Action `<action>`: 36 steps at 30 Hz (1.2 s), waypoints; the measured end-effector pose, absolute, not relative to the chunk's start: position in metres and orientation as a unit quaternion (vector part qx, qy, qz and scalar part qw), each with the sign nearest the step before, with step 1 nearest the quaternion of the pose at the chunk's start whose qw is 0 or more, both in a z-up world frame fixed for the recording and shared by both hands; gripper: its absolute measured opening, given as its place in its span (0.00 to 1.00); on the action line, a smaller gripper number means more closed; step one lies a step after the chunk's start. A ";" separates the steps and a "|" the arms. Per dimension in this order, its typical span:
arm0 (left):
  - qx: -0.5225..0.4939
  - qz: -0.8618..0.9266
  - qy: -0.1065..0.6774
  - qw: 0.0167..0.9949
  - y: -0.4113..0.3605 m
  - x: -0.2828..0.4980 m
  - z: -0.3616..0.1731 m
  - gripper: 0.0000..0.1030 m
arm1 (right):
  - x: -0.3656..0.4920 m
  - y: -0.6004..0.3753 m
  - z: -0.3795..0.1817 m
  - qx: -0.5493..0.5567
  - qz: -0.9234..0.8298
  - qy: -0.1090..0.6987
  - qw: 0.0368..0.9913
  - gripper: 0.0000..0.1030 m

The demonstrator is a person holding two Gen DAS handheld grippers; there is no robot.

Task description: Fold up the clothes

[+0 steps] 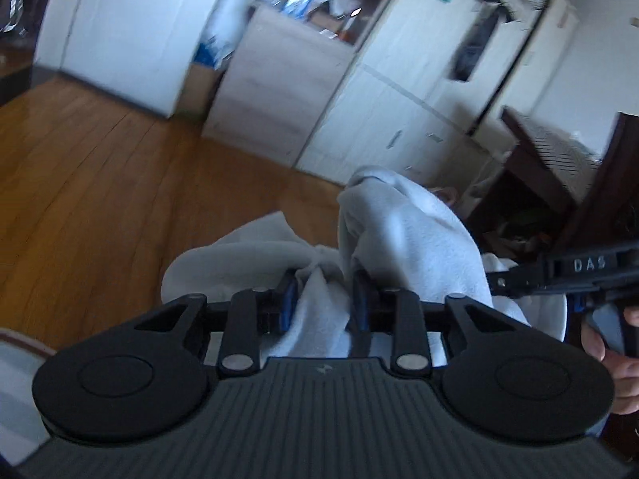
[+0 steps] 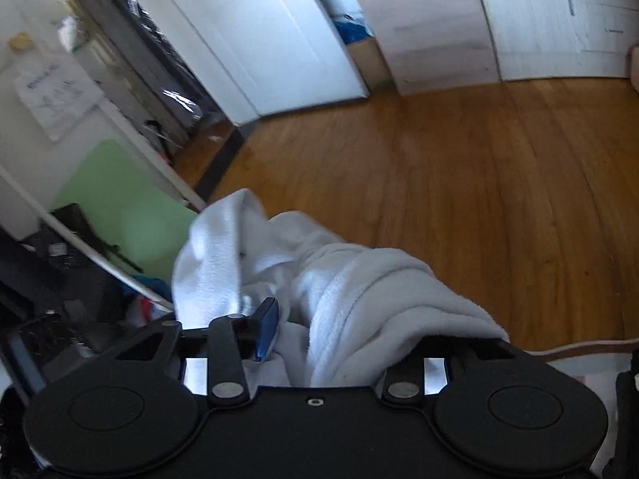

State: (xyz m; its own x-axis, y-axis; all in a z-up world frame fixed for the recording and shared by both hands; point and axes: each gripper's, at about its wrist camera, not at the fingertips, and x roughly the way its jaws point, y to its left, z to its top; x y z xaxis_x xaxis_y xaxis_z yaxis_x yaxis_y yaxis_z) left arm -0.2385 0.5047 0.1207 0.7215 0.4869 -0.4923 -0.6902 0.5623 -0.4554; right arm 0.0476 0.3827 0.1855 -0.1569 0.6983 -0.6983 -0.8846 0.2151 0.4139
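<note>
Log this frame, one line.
stage: lift | left gripper: shut on white towel | right gripper: shut on white towel | towel: bunched, above wooden floor

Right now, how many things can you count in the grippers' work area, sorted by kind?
White cloth items: 1, the white towel held in the air
Grippers: 2, the left gripper and the right gripper, both clamped on it
Total: 3

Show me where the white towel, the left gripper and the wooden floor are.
white towel (image 1: pixel 403 231): left wrist view, raised fold.
left gripper (image 1: pixel 324 299): left wrist view, between fingertips.
wooden floor (image 2: pixel 479 183): right wrist view, bare boards.
</note>
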 end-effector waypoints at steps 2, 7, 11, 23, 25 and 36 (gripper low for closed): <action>-0.338 0.355 0.218 0.844 0.539 -0.239 0.074 0.47 | 0.060 0.405 0.143 -0.140 0.567 0.450 0.676 0.44; -0.432 0.367 0.262 0.781 0.587 -0.246 -0.041 0.48 | 0.082 0.427 0.035 -0.237 0.499 0.419 0.721 0.46; -0.423 0.346 0.336 0.767 0.584 -0.210 -0.094 0.47 | 0.088 0.433 -0.019 -0.261 0.500 0.422 0.710 0.46; -0.416 0.309 0.376 0.768 0.602 -0.201 -0.128 0.59 | 0.040 0.458 -0.127 -0.306 0.569 0.466 0.604 0.62; -0.442 0.328 0.383 0.742 0.611 -0.202 -0.142 0.58 | 0.024 0.468 -0.147 -0.349 0.563 0.461 0.591 0.60; -0.483 0.264 0.303 0.778 0.621 -0.213 -0.149 0.65 | 0.019 0.486 -0.091 -0.290 0.605 0.379 0.637 0.13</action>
State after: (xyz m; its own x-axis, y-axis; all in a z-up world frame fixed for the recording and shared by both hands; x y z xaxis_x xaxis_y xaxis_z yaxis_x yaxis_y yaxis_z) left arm -0.2133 0.6208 -0.1485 0.6767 0.1179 -0.7267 -0.7034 0.3949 -0.5910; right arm 0.0190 0.4864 -0.0905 -0.0204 0.5508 -0.8344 -0.9910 0.0992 0.0897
